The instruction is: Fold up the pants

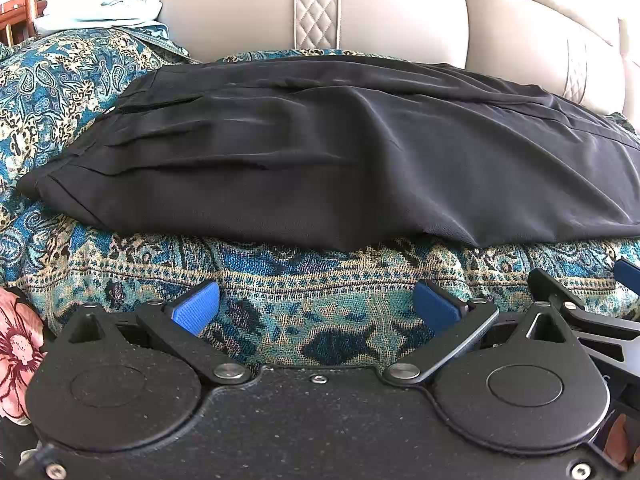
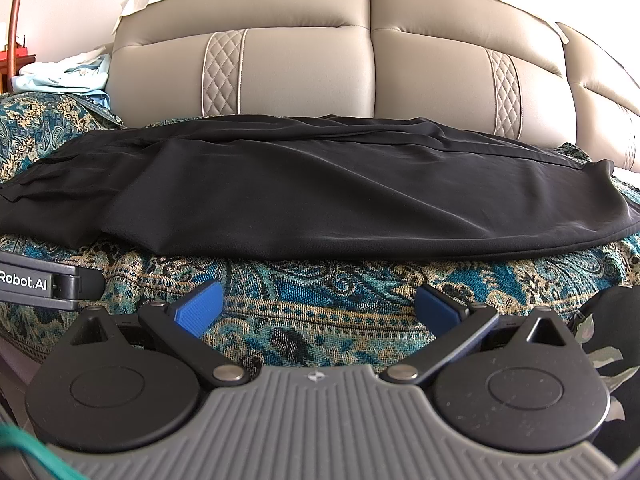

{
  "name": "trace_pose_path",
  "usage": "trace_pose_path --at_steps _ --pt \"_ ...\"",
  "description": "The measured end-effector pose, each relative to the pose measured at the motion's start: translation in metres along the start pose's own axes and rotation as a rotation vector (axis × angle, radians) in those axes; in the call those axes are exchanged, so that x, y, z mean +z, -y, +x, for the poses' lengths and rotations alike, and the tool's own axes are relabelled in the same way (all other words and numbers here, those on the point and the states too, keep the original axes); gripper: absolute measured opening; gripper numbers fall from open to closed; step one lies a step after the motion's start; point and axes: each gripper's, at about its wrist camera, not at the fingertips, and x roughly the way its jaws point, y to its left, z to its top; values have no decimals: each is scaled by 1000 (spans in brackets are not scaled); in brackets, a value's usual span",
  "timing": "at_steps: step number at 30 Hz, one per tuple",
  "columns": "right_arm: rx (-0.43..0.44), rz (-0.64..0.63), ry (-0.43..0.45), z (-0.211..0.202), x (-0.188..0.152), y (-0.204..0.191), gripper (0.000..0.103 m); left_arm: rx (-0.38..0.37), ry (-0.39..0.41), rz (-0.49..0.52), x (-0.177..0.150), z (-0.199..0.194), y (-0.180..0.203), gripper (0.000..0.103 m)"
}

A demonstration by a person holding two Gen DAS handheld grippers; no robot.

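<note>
— Black pants (image 1: 320,152), where?
— Laid lengthwise across a teal paisley throw (image 1: 320,292) on the sofa seat, waistband end to the left, beige cushions (image 2: 320,64) behind.
— Left tool (image 1: 316,306)?
— Spread wide, blue pads (image 1: 196,306) bare, short of the near hem.
— Right tool (image 2: 316,306)?
— Spread likewise, gripping nothing, just beside the left one.
</note>
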Motion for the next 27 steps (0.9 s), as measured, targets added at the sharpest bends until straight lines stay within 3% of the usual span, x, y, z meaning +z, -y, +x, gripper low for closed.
trace_pose_path --at_steps 27 --pt "-1 -1 2 0 0 1 103 0 2 0 0 0 0 103"
